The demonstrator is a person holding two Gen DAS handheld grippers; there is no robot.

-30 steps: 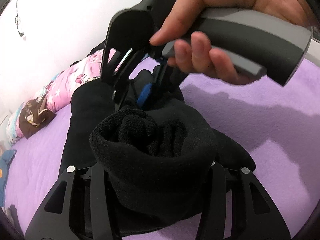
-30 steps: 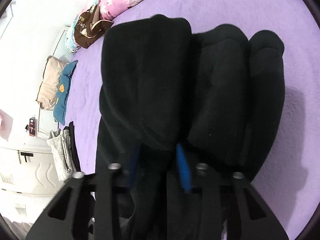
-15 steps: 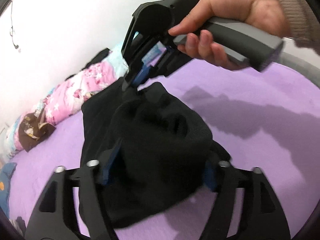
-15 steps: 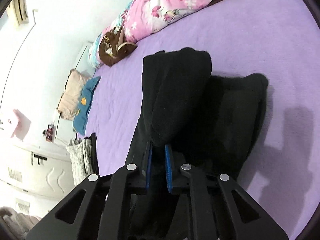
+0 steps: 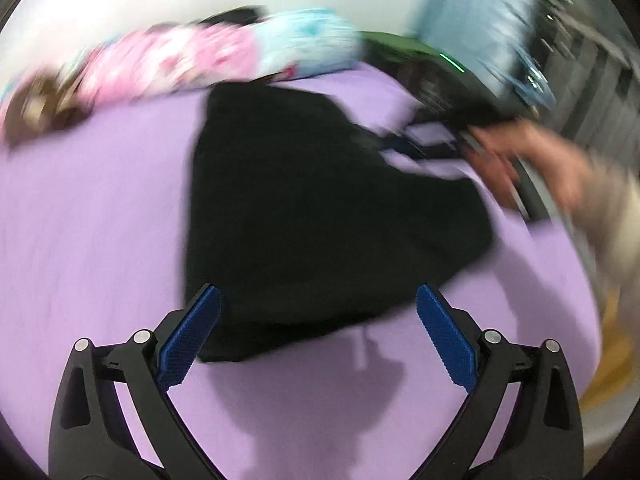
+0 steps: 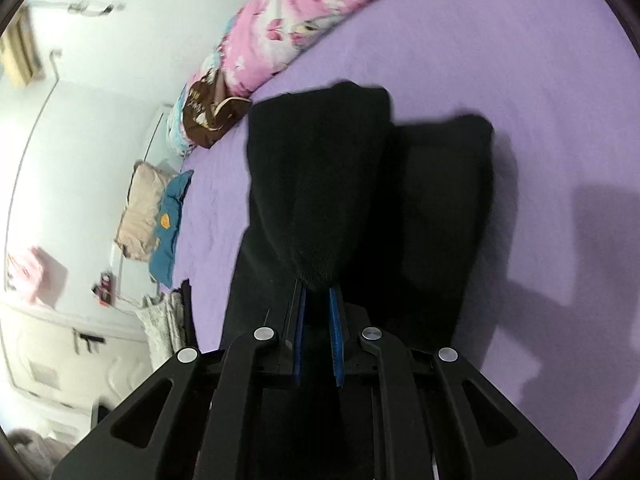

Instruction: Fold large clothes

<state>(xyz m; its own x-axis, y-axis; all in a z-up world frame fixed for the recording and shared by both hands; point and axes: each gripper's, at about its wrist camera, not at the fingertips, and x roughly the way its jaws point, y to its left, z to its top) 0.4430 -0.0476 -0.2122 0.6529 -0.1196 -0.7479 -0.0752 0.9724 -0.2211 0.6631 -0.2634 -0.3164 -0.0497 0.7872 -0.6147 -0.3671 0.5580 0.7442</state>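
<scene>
Your bed (image 6: 500, 60), under a purple sheet, carries the black garment (image 6: 320, 184) at centre frame. A pink floral quilt (image 6: 288, 36) and a brown bag (image 6: 208, 116) lie along its upper-left edge.

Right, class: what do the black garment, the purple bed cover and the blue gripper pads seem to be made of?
Black garment: probably fleece, matte, with a fuzzy nap along its edges.
Purple bed cover: soft plush-looking fabric, matte, faintly dimpled.
Blue pads on the left gripper: likely rubber or plastic, ridged for grip.
</scene>
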